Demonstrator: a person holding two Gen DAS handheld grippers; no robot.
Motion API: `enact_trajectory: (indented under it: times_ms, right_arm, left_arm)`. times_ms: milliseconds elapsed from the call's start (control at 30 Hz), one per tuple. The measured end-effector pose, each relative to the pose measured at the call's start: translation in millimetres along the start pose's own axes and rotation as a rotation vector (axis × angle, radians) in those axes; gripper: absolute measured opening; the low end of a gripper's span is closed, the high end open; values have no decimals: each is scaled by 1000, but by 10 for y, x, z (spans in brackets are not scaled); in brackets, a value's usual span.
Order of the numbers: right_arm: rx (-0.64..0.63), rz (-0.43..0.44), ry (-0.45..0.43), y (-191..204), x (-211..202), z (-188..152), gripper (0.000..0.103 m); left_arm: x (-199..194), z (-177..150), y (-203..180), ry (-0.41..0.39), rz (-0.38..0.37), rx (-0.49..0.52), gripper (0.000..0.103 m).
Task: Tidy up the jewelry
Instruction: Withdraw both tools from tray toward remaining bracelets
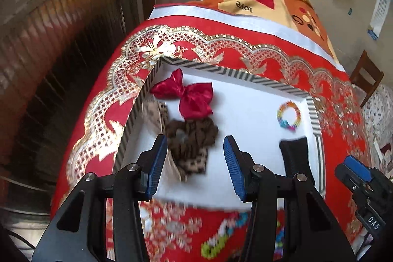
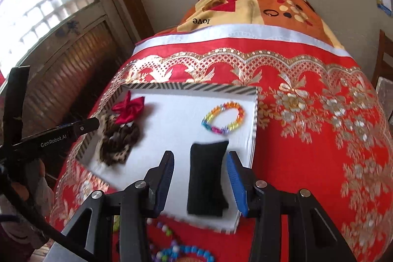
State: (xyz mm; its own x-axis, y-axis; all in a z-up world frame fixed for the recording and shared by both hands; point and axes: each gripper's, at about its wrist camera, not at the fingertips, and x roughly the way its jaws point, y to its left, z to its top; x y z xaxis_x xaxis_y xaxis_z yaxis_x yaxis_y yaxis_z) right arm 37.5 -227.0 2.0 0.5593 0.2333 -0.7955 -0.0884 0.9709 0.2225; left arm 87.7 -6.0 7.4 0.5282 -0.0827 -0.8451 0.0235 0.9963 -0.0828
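Observation:
A white tray with a striped rim (image 1: 221,70) lies on a red and gold cloth. In it are a red satin bow (image 1: 189,95), a brown leopard-print scrunchie (image 1: 191,139), a rainbow bead bracelet (image 1: 288,116) and a black cushion (image 1: 296,158). My left gripper (image 1: 195,158) hangs open above the scrunchie, its blue pads clear of it. My right gripper (image 2: 200,156) is open over the black cushion (image 2: 207,178), which lies flat in the tray between the pads without touching them. The right wrist view also shows the bow (image 2: 129,109), the scrunchie (image 2: 118,141) and the bracelet (image 2: 223,119).
Loose bead strands lie on the cloth in front of the tray (image 1: 221,237), with a blue bead ring (image 2: 181,252) among them. A louvred wooden door (image 1: 61,65) stands at the left and a wooden chair (image 1: 366,80) at the right. A patterned blanket (image 2: 258,6) lies behind.

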Motion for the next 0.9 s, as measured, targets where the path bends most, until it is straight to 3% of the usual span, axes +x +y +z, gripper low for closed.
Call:
enact_trajectory:
  times_ms: [467,900]
  right_arm:
    - [-49,4,3,90,-515,-595,42]
    - [-62,3,14,59,-782,-987,42]
  left_arm:
    - [-469,-749,-187,-3,32,45,47]
    - [-660,-1159,-301,-1,52,73,47]
